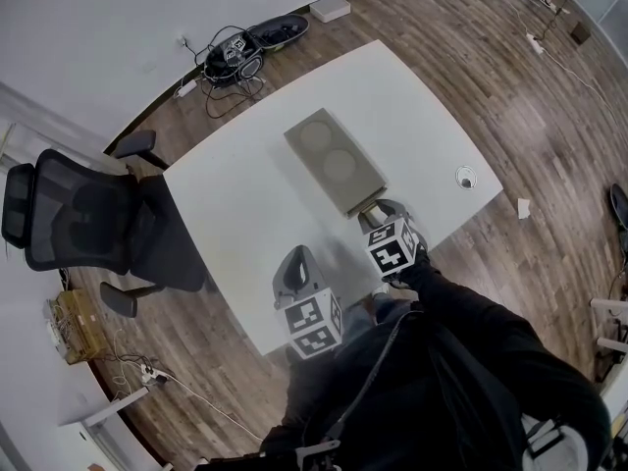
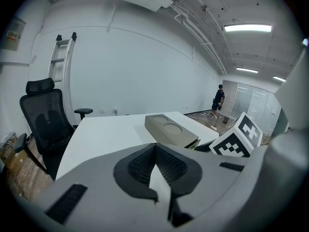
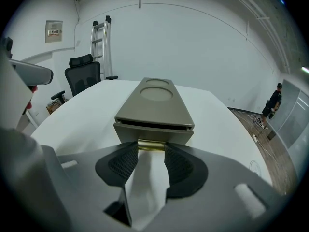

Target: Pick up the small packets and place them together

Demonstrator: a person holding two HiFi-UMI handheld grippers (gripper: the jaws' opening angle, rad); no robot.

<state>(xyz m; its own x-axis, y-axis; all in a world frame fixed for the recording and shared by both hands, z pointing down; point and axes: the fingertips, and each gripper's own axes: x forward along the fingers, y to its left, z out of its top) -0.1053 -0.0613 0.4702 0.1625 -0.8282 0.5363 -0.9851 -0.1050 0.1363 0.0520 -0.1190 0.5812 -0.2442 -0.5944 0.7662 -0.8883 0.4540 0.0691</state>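
Note:
A flat grey-beige box (image 1: pixel 334 160) with two round recesses in its top lies on the white table (image 1: pixel 235 214). Its drawer front faces me in the right gripper view, with a dark slit under the lid and a small brass handle (image 3: pixel 151 145). My right gripper (image 3: pixel 151 151) has its two pads closed on the ends of that handle; it sits at the box's near end (image 1: pixel 378 211). My left gripper (image 2: pixel 155 149) is shut and empty, hovering over the table's near edge (image 1: pixel 297 260), left of the box (image 2: pixel 169 129). No small packets show in any view.
A black office chair (image 1: pixel 78 214) stands left of the table. A round cable grommet (image 1: pixel 465 177) sits near the table's right corner. Cables and a power strip (image 1: pixel 231 57) lie on the wood floor beyond. A ladder (image 2: pixel 60 62) leans on the far wall; a person (image 2: pixel 218 100) stands far off.

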